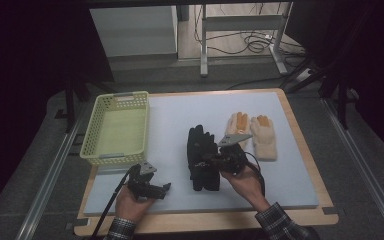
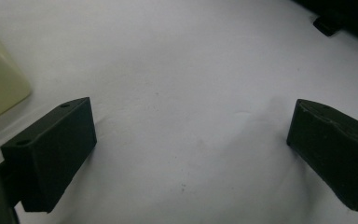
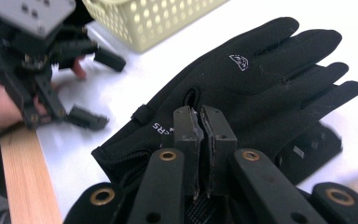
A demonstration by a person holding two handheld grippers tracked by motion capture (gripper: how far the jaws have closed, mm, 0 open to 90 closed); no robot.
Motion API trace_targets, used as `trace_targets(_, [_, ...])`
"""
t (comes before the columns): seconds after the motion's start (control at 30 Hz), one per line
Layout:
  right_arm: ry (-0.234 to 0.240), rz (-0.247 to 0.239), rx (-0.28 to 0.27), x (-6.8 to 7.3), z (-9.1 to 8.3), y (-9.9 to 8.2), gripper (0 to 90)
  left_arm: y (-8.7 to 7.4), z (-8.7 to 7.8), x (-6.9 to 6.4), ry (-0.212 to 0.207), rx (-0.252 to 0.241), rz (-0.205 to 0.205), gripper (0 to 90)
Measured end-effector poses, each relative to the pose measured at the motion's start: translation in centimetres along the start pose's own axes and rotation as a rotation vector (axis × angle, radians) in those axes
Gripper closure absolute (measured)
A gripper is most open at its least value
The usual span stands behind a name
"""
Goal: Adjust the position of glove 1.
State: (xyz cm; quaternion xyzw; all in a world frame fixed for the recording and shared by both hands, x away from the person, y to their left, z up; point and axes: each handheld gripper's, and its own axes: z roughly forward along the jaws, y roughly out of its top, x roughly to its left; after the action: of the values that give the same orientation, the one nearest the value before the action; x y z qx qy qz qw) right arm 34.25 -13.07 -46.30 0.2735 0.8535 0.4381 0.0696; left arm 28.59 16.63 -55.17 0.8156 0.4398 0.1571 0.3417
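A pair of black gloves (image 1: 198,142) lies stacked at the middle of the white mat (image 1: 180,115). In the right gripper view the top black glove (image 3: 242,79) lies palm-down with a small white logo on it. My right gripper (image 1: 206,161) (image 3: 204,112) hovers over that glove's cuff with its jaws pressed together, and I see nothing between the pads. My left gripper (image 1: 166,189) (image 2: 191,119) rests low over bare mat near the front left edge, jaws wide apart and empty. It also appears in the right gripper view as the other gripper (image 3: 100,91).
A pale yellow perforated basket (image 1: 122,94) (image 3: 158,18) (image 2: 0,84) stands empty at the mat's left. A pair of cream gloves with orange fingertips (image 1: 257,132) lies right of the black pair. The wooden table edge (image 3: 25,177) runs along the front.
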Motion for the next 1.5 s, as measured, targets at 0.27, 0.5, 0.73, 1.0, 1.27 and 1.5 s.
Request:
trace_targets(0.27, [-0.009,0.052,0.024,0.2,1.1,-3.3,84.1,0.0,0.0,0.0,0.000,0.003,0.001,1.6])
trace_targets(0.5, [-0.057,0.016,0.045,0.5,2.7,-4.5,78.7,0.0,0.0,0.0,0.000,0.005,0.004,1.6])
trace_targets(0.73, [-0.077,0.000,0.046,0.4,2.1,-4.3,65.0,0.0,0.0,0.0,0.000,0.002,0.001,1.6])
trace_targets(1.0, [-0.097,0.002,0.020,-0.1,0.1,-3.9,61.0,0.0,0.0,0.0,0.000,0.003,0.001,1.6])
trace_targets(1.27, [-0.109,-0.003,0.061,-1.8,-1.7,-4.8,85.4,0.0,0.0,0.0,0.000,0.006,0.005,1.6])
trace_targets(1.5, [-0.098,-0.008,0.111,-2.3,-0.7,-7.0,88.2,0.0,0.0,0.0,0.000,0.005,0.005,1.6])
